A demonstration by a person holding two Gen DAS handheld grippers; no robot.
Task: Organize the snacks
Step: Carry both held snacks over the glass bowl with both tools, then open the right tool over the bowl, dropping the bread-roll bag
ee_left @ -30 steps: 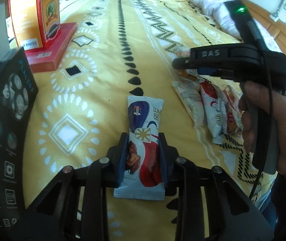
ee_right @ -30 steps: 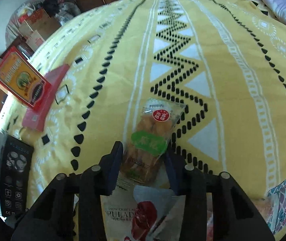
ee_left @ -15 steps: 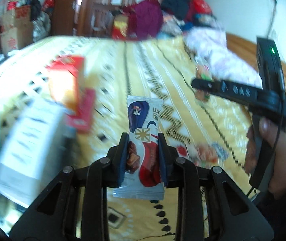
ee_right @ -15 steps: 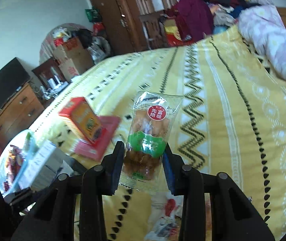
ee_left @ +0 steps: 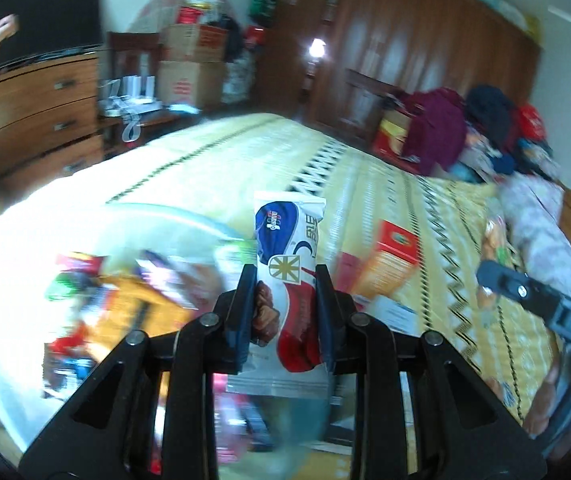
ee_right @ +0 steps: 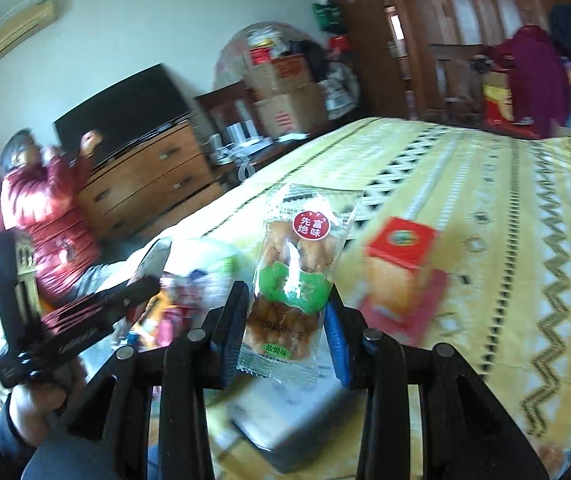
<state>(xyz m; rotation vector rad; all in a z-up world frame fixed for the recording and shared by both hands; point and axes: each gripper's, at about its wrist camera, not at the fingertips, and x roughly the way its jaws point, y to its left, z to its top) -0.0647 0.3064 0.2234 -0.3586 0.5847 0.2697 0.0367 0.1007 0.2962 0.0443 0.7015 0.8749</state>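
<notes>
My left gripper (ee_left: 285,280) is shut on a white, blue and red snack bar packet (ee_left: 290,258), held upright in the air. Below and left of it lies a blurred clear container (ee_left: 173,214) with several colourful snacks inside. My right gripper (ee_right: 285,300) is shut on a clear packet of brown snacks with a green label (ee_right: 293,276), also lifted. Each gripper shows at the edge of the other's view: the right gripper (ee_left: 489,274) at the right, the left gripper (ee_right: 145,280) at the left. A red and orange box (ee_right: 399,264) stands on the yellow bedcover (ee_right: 505,208).
A white box (ee_right: 285,424) lies under the right gripper. A person in a red jacket (ee_right: 49,220) sits by a wooden dresser (ee_right: 145,188) with a dark screen on top. Cardboard boxes (ee_left: 191,64), a wardrobe (ee_left: 425,48) and piled clothes (ee_left: 485,120) stand beyond the bed.
Both grippers rose off the bedcover with their packets and swung left. The clear container of snacks and the room's far side have come into view.
</notes>
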